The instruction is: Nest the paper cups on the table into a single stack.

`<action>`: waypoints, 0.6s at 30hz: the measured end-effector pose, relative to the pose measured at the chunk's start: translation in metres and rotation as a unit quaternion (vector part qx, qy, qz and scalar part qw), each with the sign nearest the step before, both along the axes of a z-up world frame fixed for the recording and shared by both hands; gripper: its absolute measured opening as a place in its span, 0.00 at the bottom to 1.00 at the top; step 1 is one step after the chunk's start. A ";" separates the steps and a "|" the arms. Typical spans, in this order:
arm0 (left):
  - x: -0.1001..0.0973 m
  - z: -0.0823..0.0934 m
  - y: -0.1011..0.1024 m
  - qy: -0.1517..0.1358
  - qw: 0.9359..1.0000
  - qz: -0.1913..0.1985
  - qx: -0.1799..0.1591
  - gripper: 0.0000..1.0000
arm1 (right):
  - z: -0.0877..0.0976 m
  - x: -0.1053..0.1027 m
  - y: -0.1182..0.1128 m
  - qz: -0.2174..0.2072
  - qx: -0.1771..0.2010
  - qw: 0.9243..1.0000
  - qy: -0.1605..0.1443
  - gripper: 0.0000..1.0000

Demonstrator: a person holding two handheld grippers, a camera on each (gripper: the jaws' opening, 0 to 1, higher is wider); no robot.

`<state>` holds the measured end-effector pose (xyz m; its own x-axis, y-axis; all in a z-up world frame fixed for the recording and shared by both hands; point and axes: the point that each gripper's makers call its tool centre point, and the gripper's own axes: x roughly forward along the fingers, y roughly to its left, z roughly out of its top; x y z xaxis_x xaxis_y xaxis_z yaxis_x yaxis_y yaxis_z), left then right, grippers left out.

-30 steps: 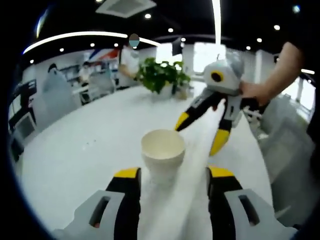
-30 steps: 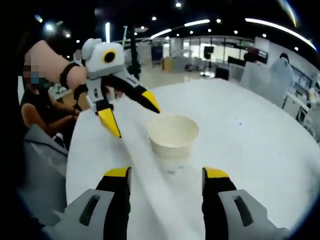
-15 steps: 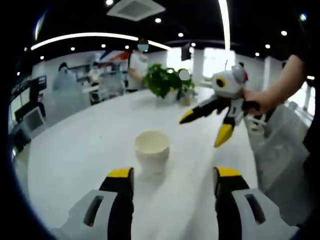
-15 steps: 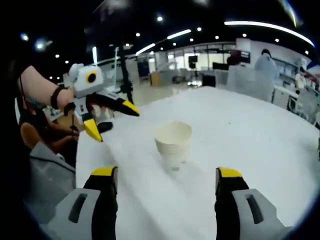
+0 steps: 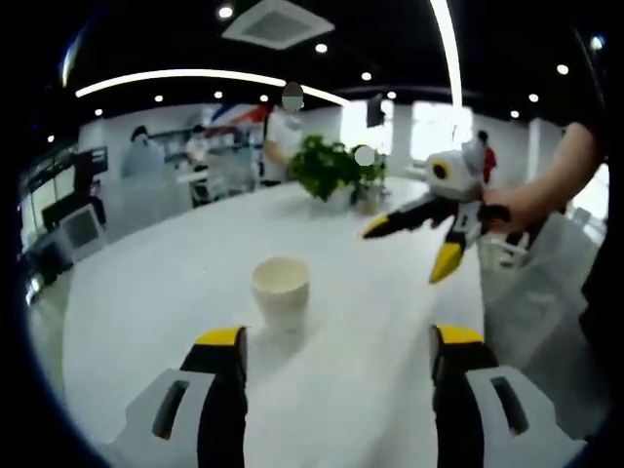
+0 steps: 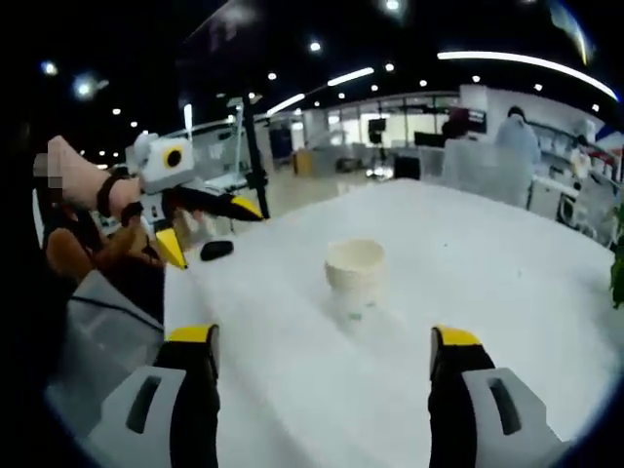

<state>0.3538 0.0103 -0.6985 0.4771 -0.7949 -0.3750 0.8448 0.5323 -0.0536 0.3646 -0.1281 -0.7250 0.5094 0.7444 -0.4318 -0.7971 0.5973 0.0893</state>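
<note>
The broad white round table (image 5: 146, 292) spreads under both of my grippers. At its far edge, at about one o'clock in the left gripper view, stands a leafy green potted plant (image 5: 327, 168); in the right gripper view a small dark flat object (image 6: 215, 250) lies on the table at about ten o'clock.

My left gripper (image 5: 336, 390) rises from six o'clock with its yellow-tipped jaws spread wide and nothing between them. My right gripper (image 6: 322, 390) is just as wide and empty in its own view. Each also appears in the other's view, held in the air above the table: the right one at two o'clock in the left gripper view, the left one at ten o'clock in the right gripper view.

The cream paper cup stack (image 5: 281, 289) stands upright near the table's middle, at twelve o'clock ahead of both pairs of jaws and well apart from them. Its side looks ribbed in the right gripper view (image 6: 355, 276), which I take for nested rims, though I cannot count them. I see no loose cup elsewhere, so I judge the nesting done, with nothing left but to stay clear.
</note>
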 end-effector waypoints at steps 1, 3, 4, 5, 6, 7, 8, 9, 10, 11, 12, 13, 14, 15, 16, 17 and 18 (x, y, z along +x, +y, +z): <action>-0.003 0.002 0.001 0.001 1.000 0.006 -0.006 0.83 | 0.001 -0.002 -0.001 0.001 0.003 1.000 -0.002 0.91; -0.008 0.002 0.003 0.008 1.000 0.012 -0.011 0.89 | 0.004 -0.006 -0.001 0.001 0.010 1.000 -0.004 0.96; -0.010 0.002 0.004 0.009 1.000 0.013 -0.011 0.92 | 0.004 -0.007 -0.002 0.001 0.011 1.000 -0.005 0.99; -0.014 0.003 0.006 0.010 1.000 0.017 -0.011 0.94 | 0.004 -0.009 -0.002 0.002 0.011 1.000 -0.004 1.00; -0.016 0.003 0.008 0.010 1.000 0.020 -0.011 0.96 | 0.004 -0.012 -0.002 0.005 0.010 1.000 -0.005 1.00; -0.019 0.003 0.011 0.008 1.000 0.028 -0.012 0.99 | 0.005 -0.013 -0.003 0.006 0.006 1.000 -0.016 1.00; -0.020 0.002 0.013 0.011 0.999 0.033 -0.011 0.99 | 0.005 -0.014 -0.004 0.008 0.001 1.000 -0.024 1.00; -0.022 0.000 0.016 0.014 0.999 0.034 -0.008 0.99 | 0.004 -0.016 -0.005 0.010 0.000 1.000 -0.024 1.00; -0.025 -0.001 0.019 0.018 0.999 0.036 -0.006 0.99 | 0.003 -0.017 -0.004 0.012 -0.001 1.000 -0.021 1.00; -0.027 -0.001 0.020 0.018 0.999 0.038 -0.007 0.99 | 0.003 -0.019 -0.004 0.013 0.000 1.000 -0.020 1.00; -0.030 0.001 0.021 0.018 0.999 0.039 -0.012 0.99 | 0.002 -0.021 -0.003 0.015 0.002 1.000 -0.018 1.00; -0.032 0.002 0.022 0.019 0.999 0.040 -0.015 0.99 | 0.001 -0.023 -0.003 0.017 0.000 1.000 -0.017 1.00; -0.035 0.002 0.023 0.019 0.999 0.043 -0.012 0.99 | 0.001 -0.024 -0.002 0.019 -0.001 1.000 -0.018 1.00; -0.036 0.001 0.025 0.018 0.999 0.044 -0.008 0.99 | 0.001 -0.025 -0.002 0.020 0.000 1.000 -0.019 1.00; -0.038 0.000 0.027 0.017 0.999 0.046 -0.005 0.99 | 0.002 -0.026 -0.001 0.020 0.001 1.000 -0.020 1.00; -0.038 0.000 0.028 0.019 0.999 0.046 -0.005 0.99 | 0.002 -0.026 -0.001 0.019 0.001 1.000 -0.021 1.00; -0.039 0.000 0.029 0.021 0.999 0.049 -0.004 0.99 | 0.003 -0.026 -0.001 0.017 0.003 1.000 -0.022 1.00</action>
